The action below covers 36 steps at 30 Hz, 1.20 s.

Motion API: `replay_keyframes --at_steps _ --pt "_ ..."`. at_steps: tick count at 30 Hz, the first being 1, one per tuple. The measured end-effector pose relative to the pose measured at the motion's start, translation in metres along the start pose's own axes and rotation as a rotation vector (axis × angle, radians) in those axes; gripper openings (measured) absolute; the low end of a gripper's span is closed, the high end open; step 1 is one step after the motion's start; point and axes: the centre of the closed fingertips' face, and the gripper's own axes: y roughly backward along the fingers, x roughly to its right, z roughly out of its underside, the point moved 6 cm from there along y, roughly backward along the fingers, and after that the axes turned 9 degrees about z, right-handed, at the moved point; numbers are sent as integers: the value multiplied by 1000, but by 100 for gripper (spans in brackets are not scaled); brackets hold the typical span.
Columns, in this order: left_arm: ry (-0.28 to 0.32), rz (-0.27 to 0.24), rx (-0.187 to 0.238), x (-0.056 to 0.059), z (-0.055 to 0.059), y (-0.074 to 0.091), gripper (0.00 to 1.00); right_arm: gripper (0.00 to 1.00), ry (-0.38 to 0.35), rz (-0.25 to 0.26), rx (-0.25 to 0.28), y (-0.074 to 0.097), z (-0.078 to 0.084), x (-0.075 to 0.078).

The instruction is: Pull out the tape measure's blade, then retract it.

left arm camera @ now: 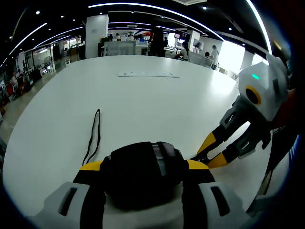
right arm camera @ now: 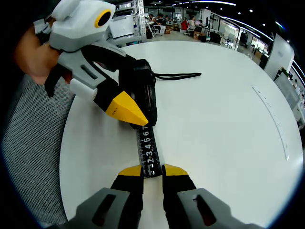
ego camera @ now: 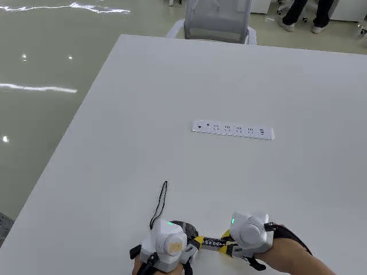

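A black tape measure case point(left arm camera: 143, 171) sits clamped between the yellow-tipped jaws of my left gripper point(left arm camera: 143, 167), near the table's front edge point(ego camera: 182, 228). Its black wrist strap point(ego camera: 159, 203) trails away over the table. A short length of black blade point(right arm camera: 147, 151) with white numerals runs out of the case point(right arm camera: 140, 93) to my right gripper point(right arm camera: 152, 170), which is shut on the blade's end. In the head view the two grippers face each other, left point(ego camera: 198, 240) and right point(ego camera: 226, 243), with the short blade point(ego camera: 211, 243) between them.
A white power strip point(ego camera: 233, 129) lies mid-table, beyond the grippers. The white table point(ego camera: 172, 114) stretches wide on all sides. A grey chair point(ego camera: 218, 20) stands at the far edge, and a person's legs point(ego camera: 304, 14) show at the back right.
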Motion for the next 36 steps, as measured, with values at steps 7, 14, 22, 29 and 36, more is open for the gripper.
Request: replay_keyframes --at_steps 7,14,22,29,36 --pt "0 1 0 -1 0 0 62 14 -3 -3 4 -1 -3 -2" --pt "0 2 0 0 0 1 62 14 1 -4 5 -3 -7 -3" --pt "2 2 3 -1 0 0 62 14 4 -7 6 -6 -10 -4" --pt "4 4 2 -1 0 -1 62 14 3 -9 7 -8 -12 -5" --pt "4 3 2 -1 0 -1 62 14 3 -12 11 -9 -16 -6"
